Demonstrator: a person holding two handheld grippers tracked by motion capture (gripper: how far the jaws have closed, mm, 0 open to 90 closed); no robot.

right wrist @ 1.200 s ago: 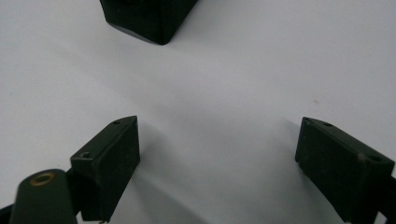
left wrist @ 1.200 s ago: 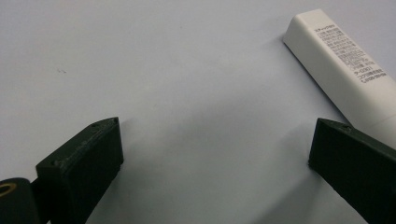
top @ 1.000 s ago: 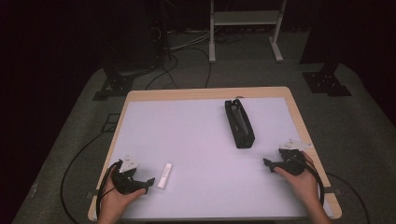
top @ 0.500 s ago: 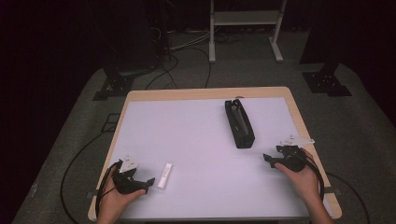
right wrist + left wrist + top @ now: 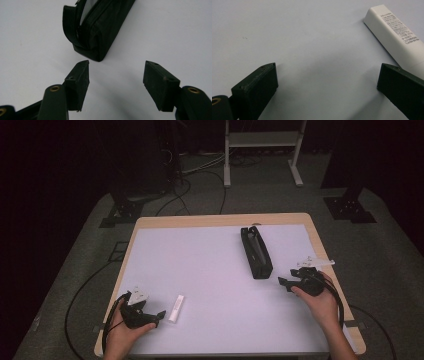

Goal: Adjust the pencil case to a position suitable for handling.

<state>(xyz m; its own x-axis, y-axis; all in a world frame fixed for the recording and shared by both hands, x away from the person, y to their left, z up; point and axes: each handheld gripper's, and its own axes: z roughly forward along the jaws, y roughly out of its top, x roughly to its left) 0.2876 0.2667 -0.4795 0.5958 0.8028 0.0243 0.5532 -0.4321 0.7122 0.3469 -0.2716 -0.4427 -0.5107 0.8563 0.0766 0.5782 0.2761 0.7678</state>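
Observation:
A black zip pouch (image 5: 256,251) lies lengthwise on the right half of the white table top (image 5: 210,270), its zip partly open. My right gripper (image 5: 281,282) hovers just off the pouch's near end (image 5: 100,27), pointing at it. Its jaws have just been closing, they stand apart, and nothing is between them (image 5: 116,75). A white printed stick (image 5: 176,308) lies at the front left. My left gripper (image 5: 159,314) rests beside it, open. The stick (image 5: 402,37) lies just outside the right-hand jaw, and bare table shows between the jaws (image 5: 327,82).
The table has a wooden rim (image 5: 220,220). Cables (image 5: 80,295) trail over the grey floor on the left. A metal stand (image 5: 260,150) and dark equipment feet (image 5: 350,207) are behind the table.
My right gripper has lifted a little and edged toward the pouch's near end, with its jaws narrower than before. The left gripper, the stick and the pouch have stayed in place.

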